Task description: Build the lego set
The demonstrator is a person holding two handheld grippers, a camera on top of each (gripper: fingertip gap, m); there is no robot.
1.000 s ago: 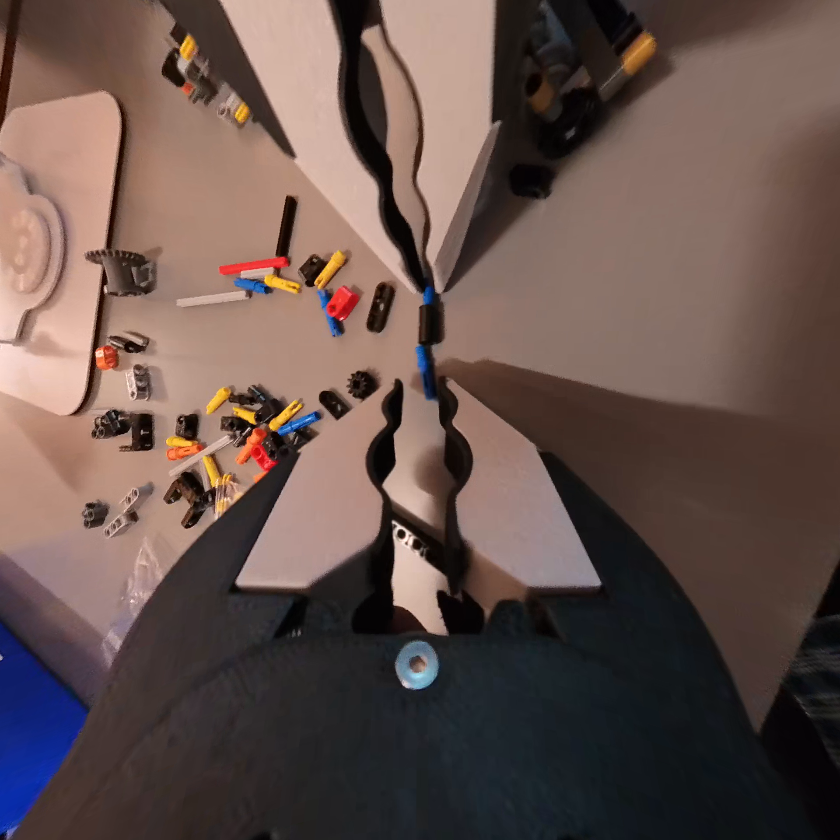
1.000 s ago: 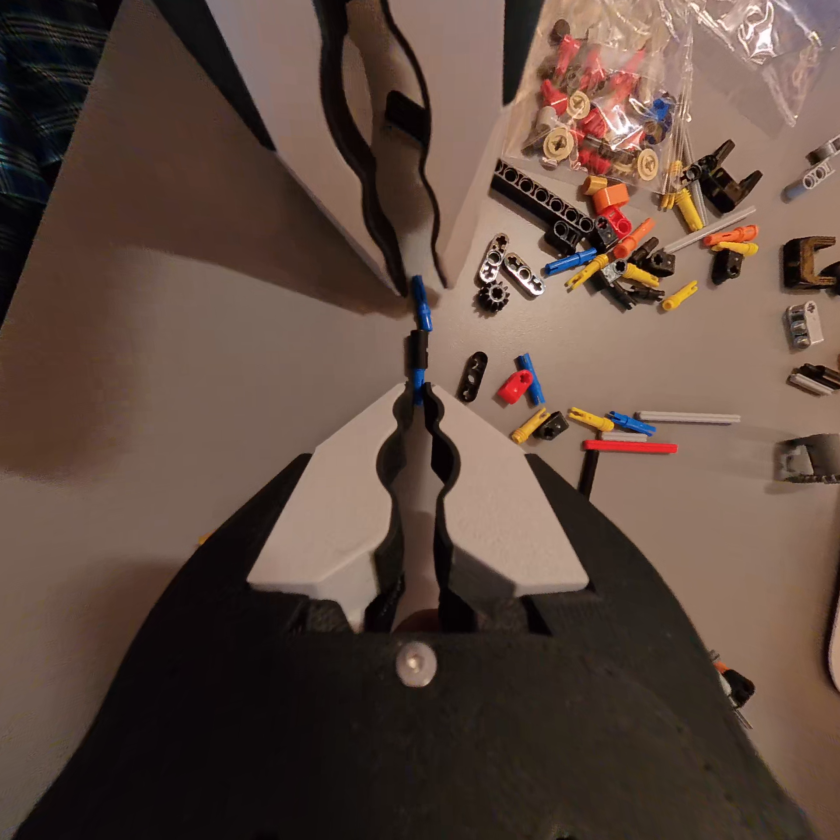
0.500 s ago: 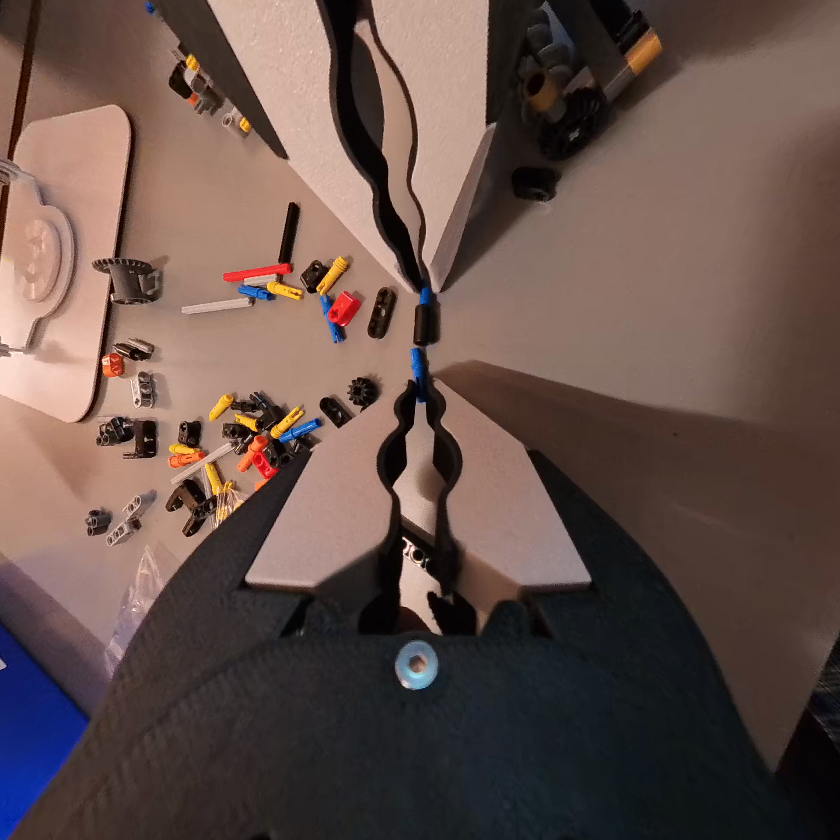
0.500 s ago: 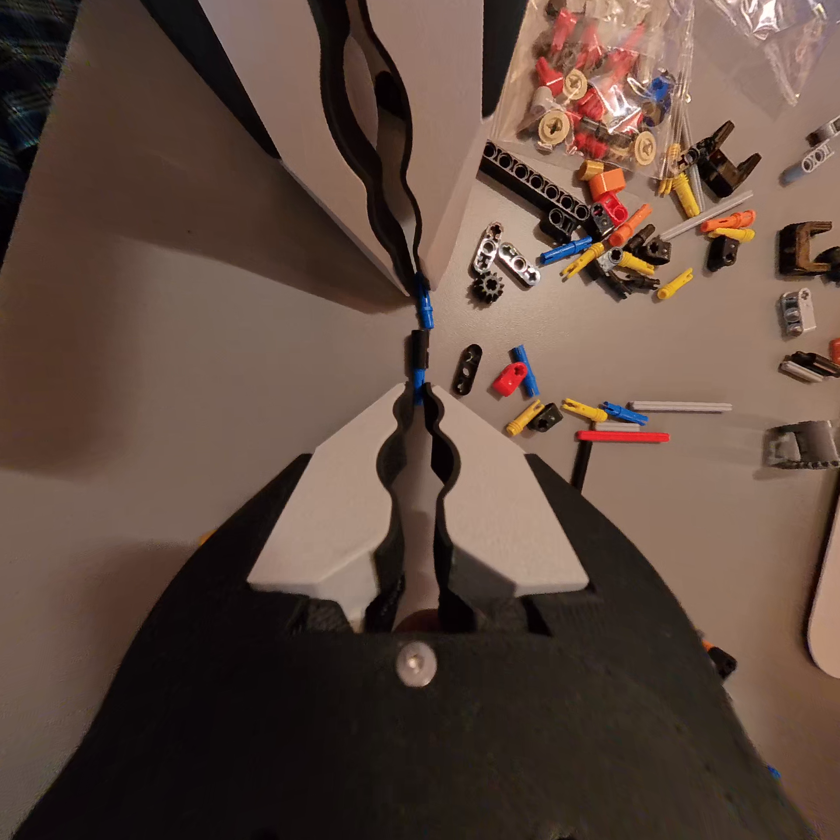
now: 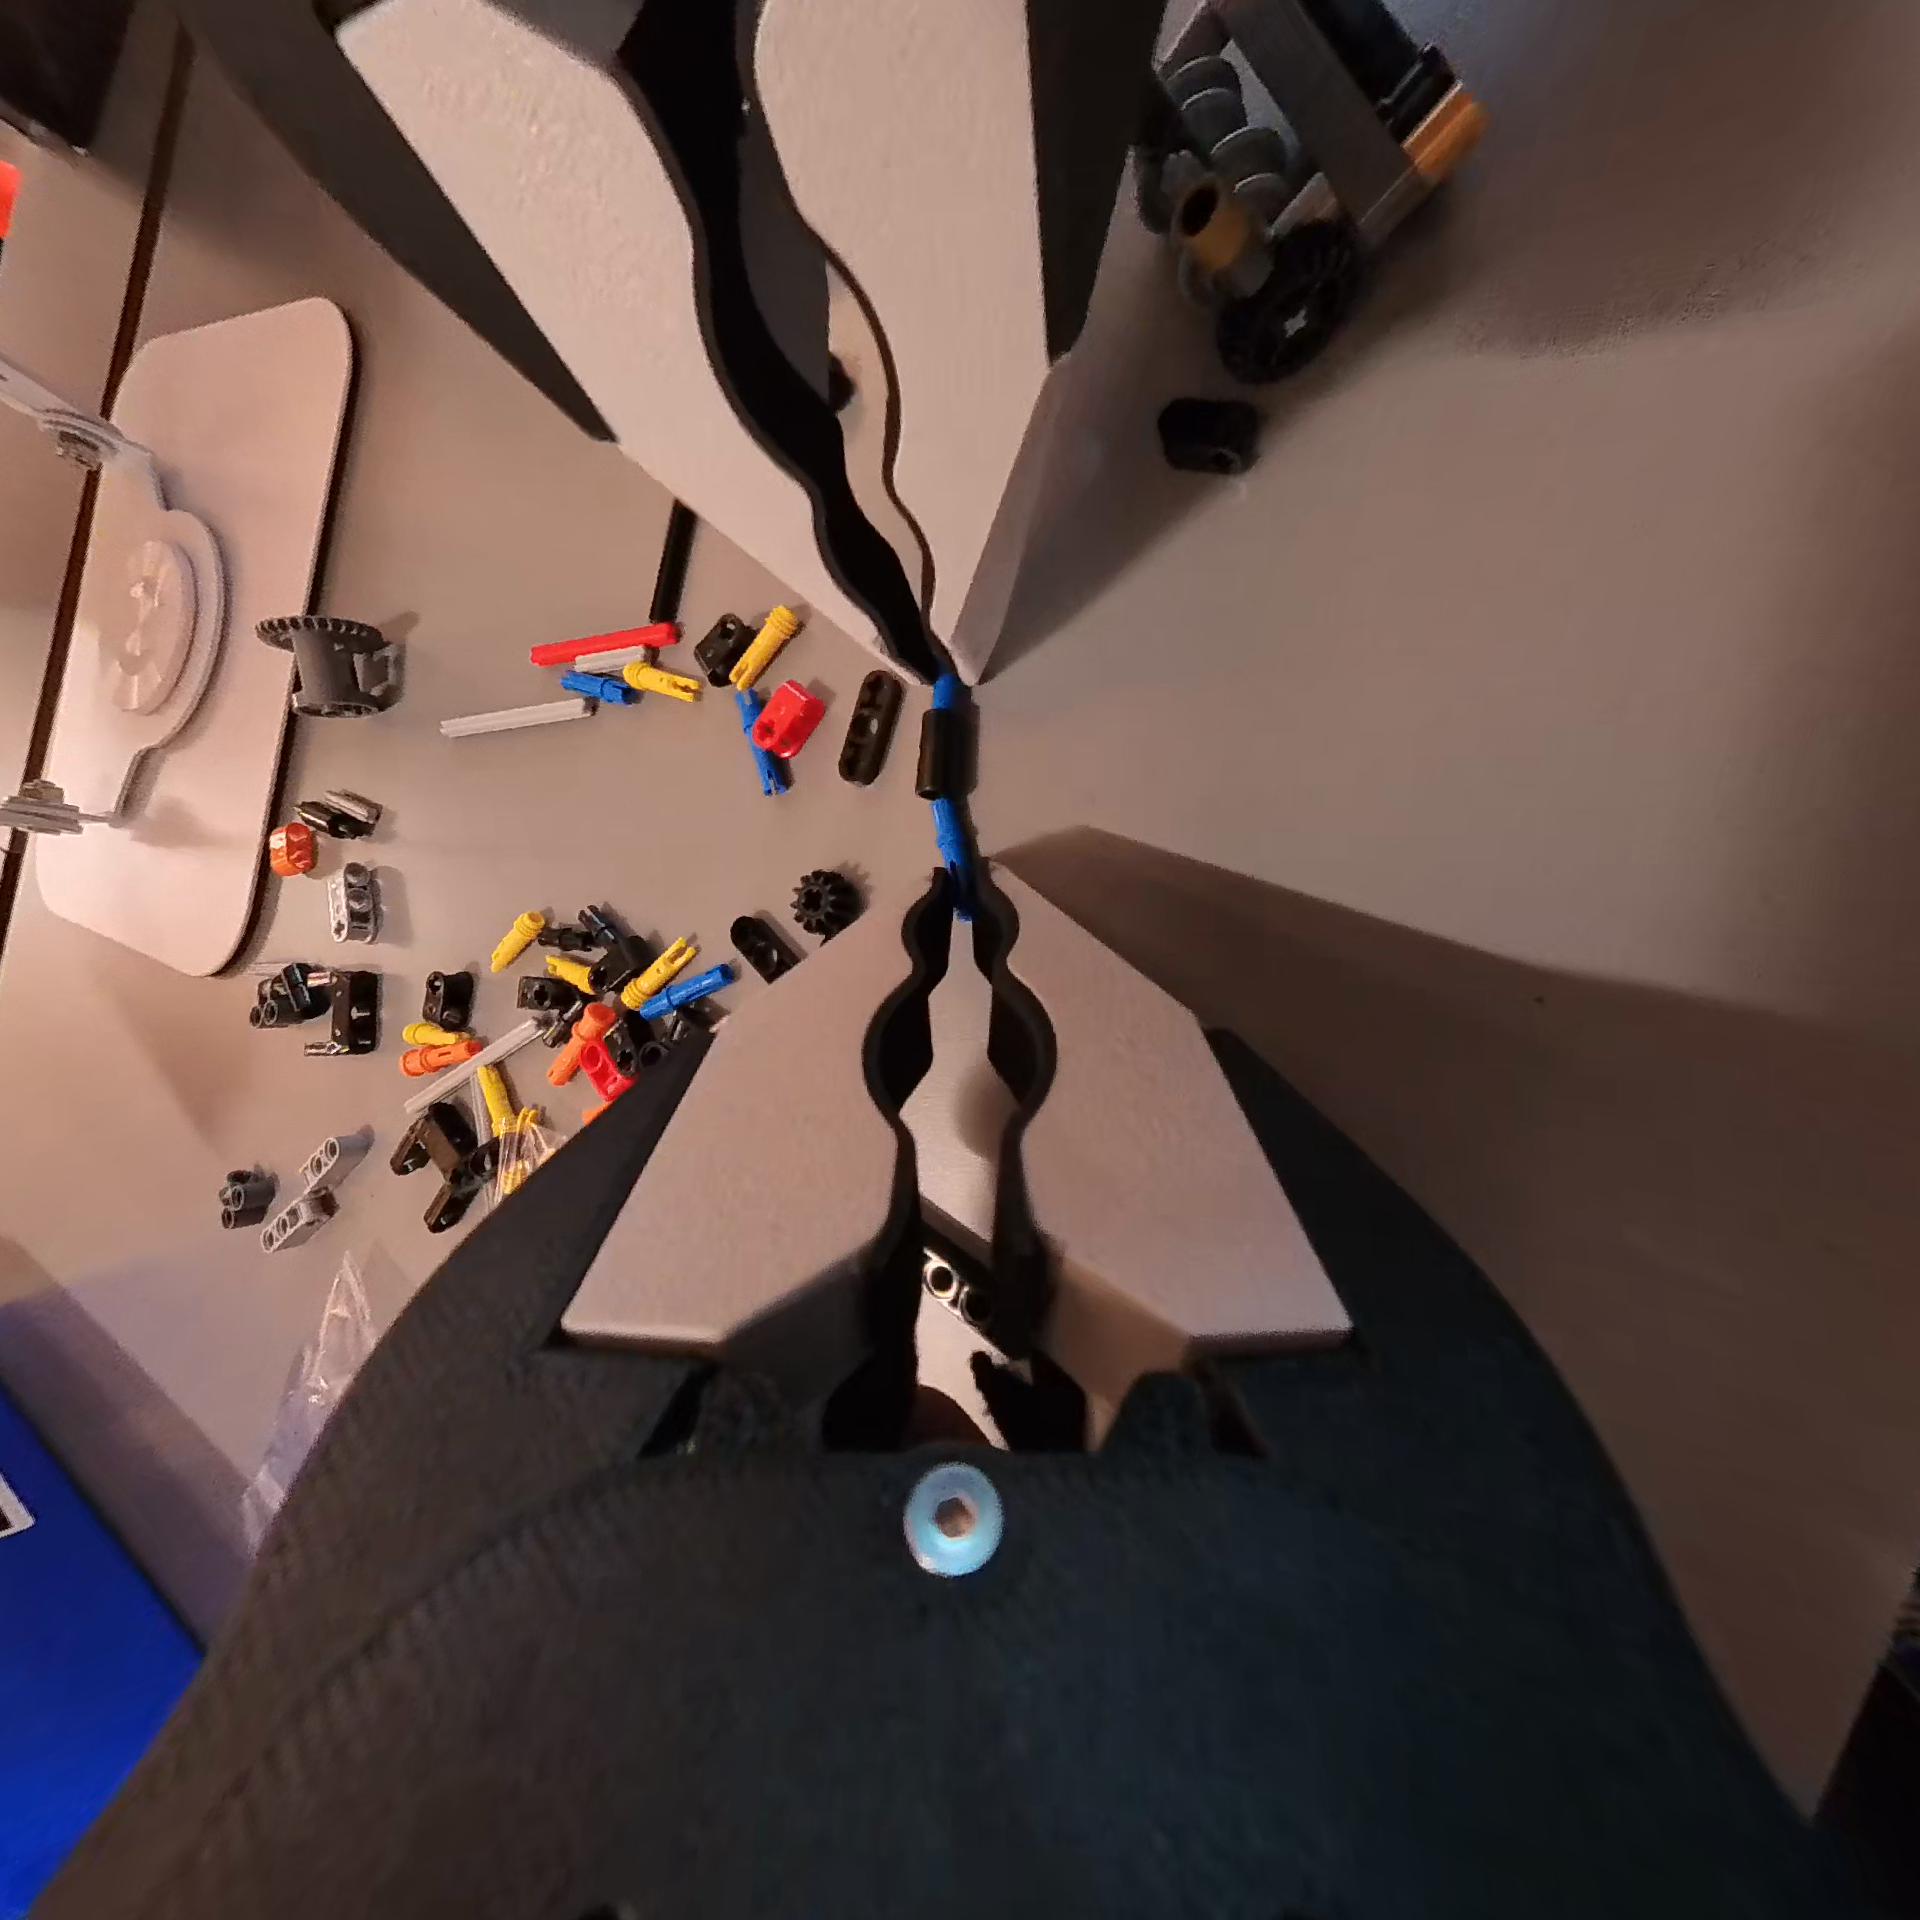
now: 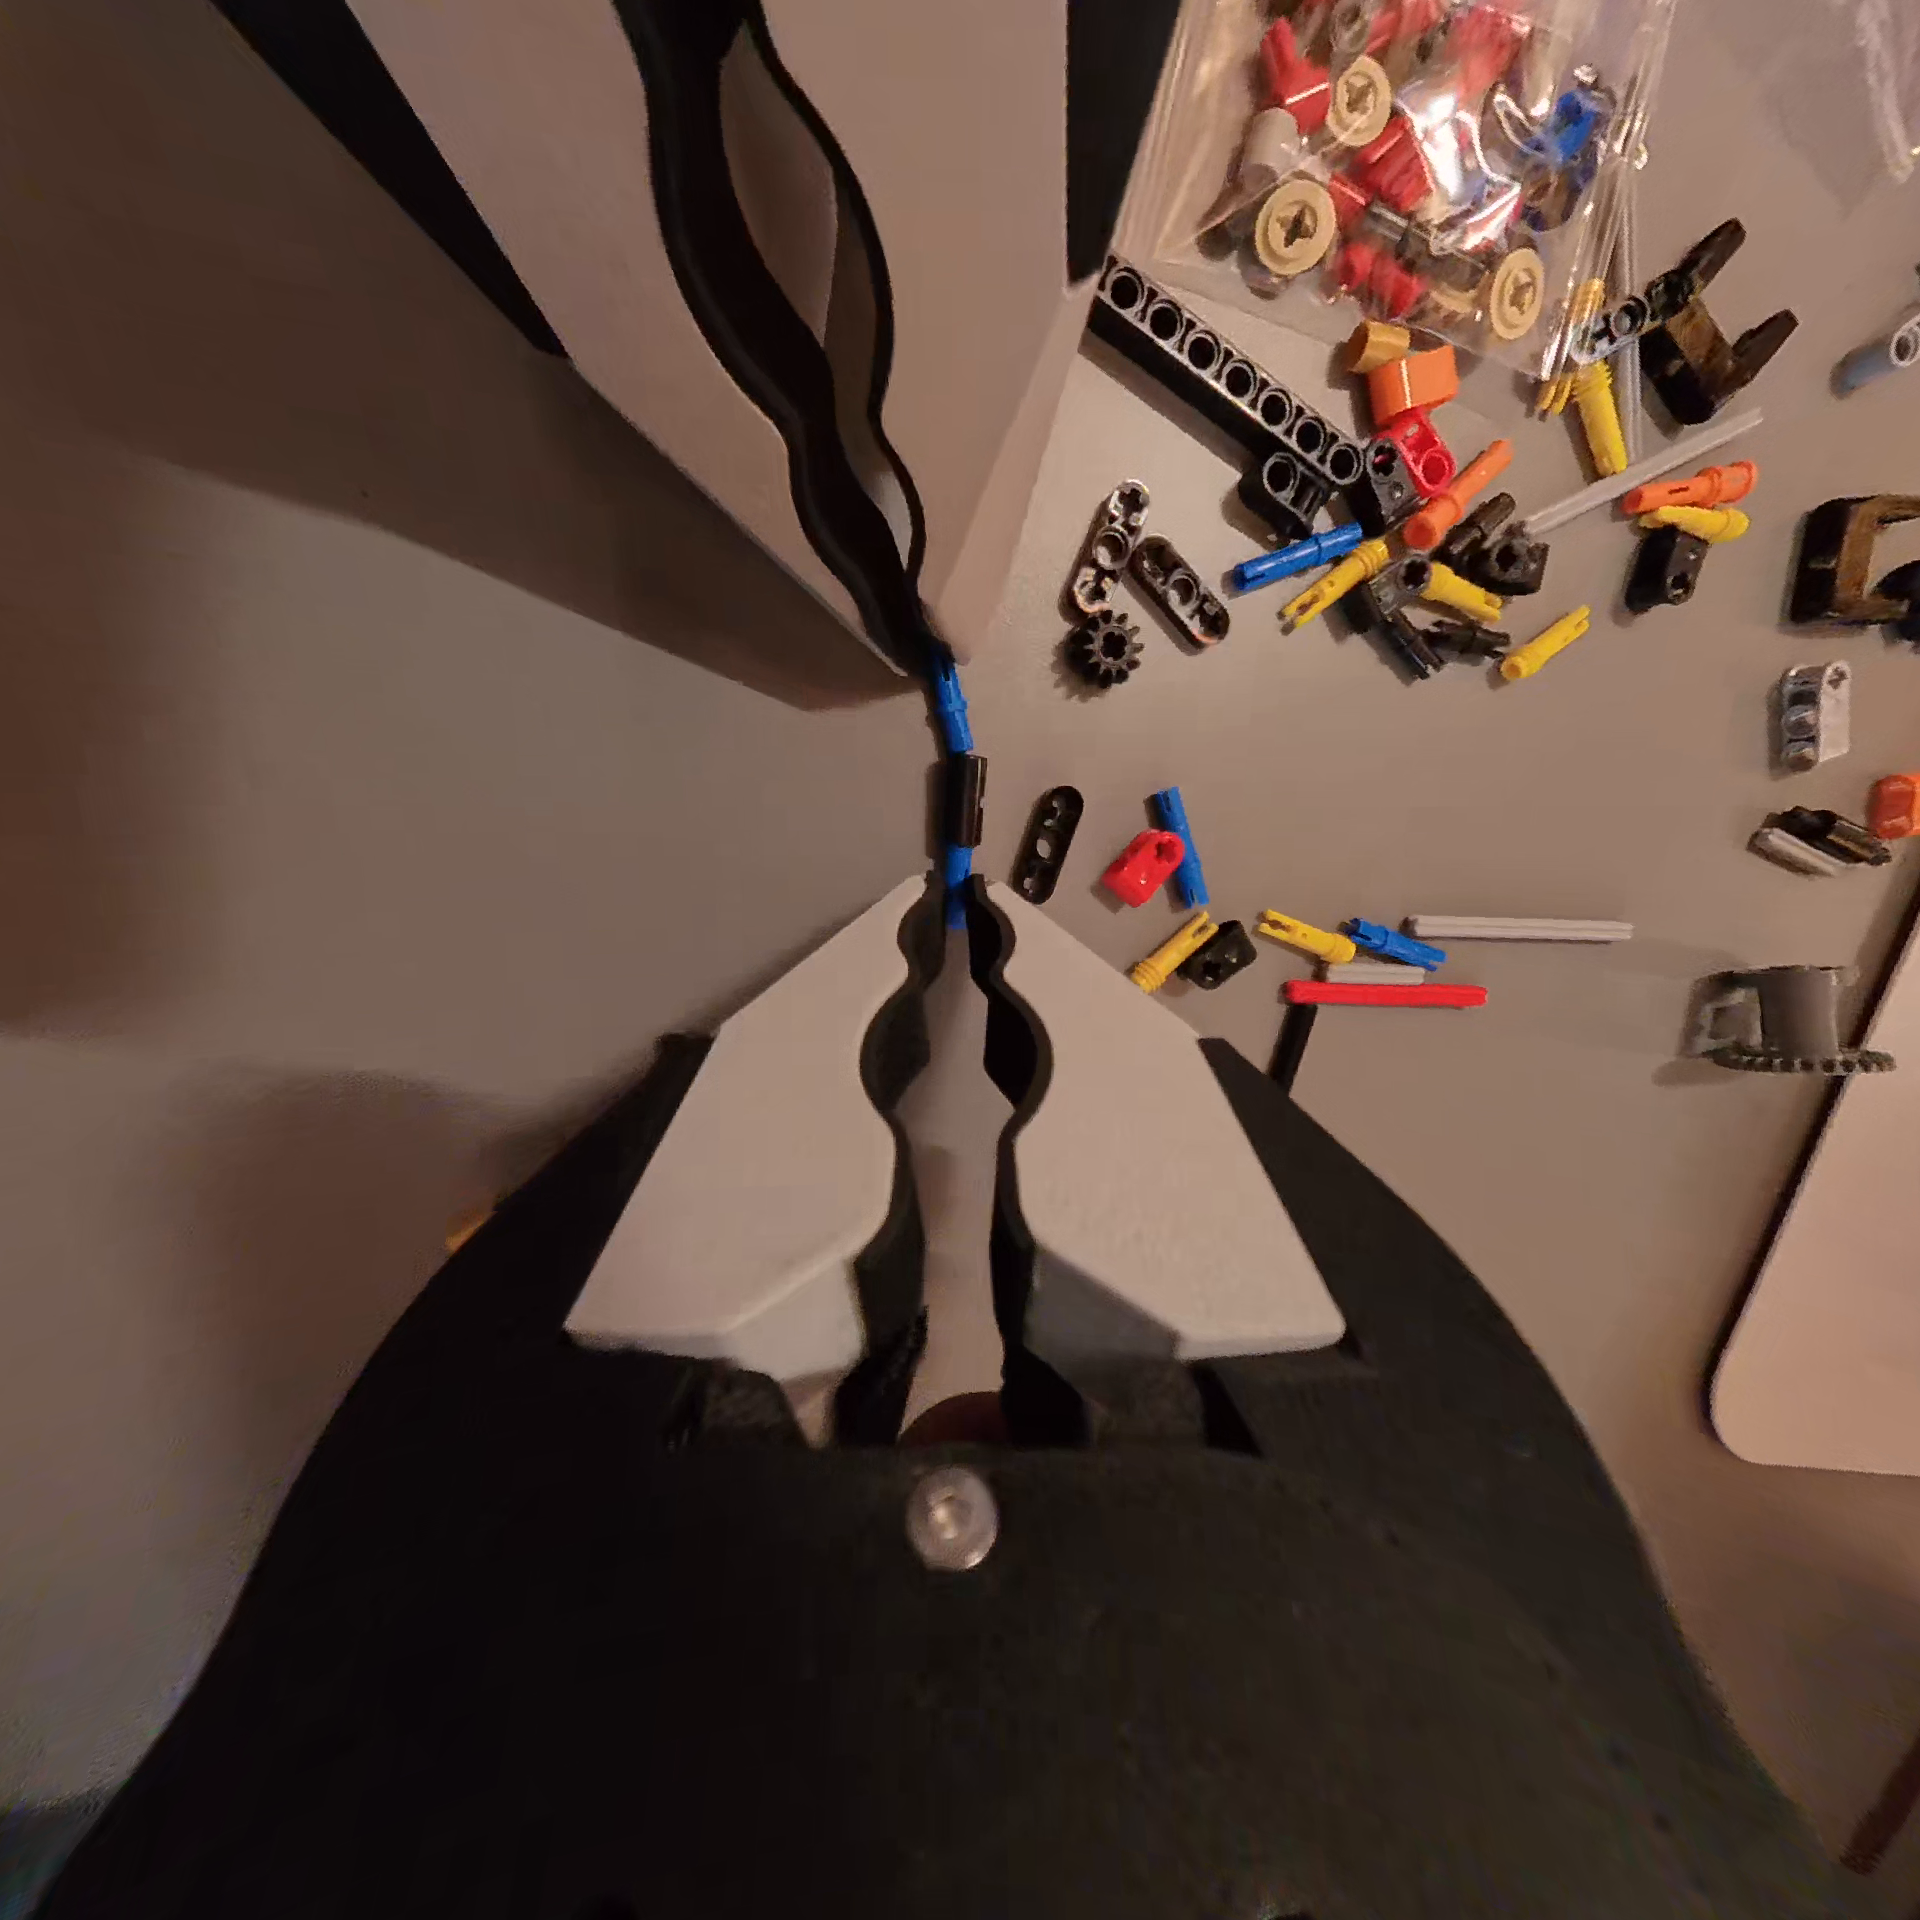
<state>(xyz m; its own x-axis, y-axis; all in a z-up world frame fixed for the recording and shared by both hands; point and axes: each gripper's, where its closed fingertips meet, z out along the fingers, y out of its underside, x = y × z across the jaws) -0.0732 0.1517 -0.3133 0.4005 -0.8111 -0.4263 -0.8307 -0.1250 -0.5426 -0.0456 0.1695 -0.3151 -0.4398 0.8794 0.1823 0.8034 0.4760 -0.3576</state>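
Note:
My two grippers face each other tip to tip above the table. My left gripper (image 5: 961,896) is shut on a blue pin (image 5: 951,842). My right gripper (image 6: 956,906) is shut on another blue pin (image 6: 958,873) that carries a short black connector (image 6: 961,800). The left pin's free end (image 6: 951,712) meets the connector's open end, roughly in line. The connector also shows in the left wrist view (image 5: 945,750), with the right gripper (image 5: 940,673) above it. The left gripper (image 6: 935,649) shows at the top of the right wrist view.
Loose small parts (image 5: 582,997) lie scattered beside the grippers. A clear bag of parts (image 6: 1382,156) and a long black beam (image 6: 1226,395) lie there too. A partly built assembly (image 5: 1278,208), a grey board (image 5: 208,623) and a blue box (image 5: 62,1662) are near. The grippers' ends are close to 4 cm from one another.
My left jaws have closed tighter on the blue pin. The two grippers have drawn together, and the gap between the left pin and the black connector has closed.

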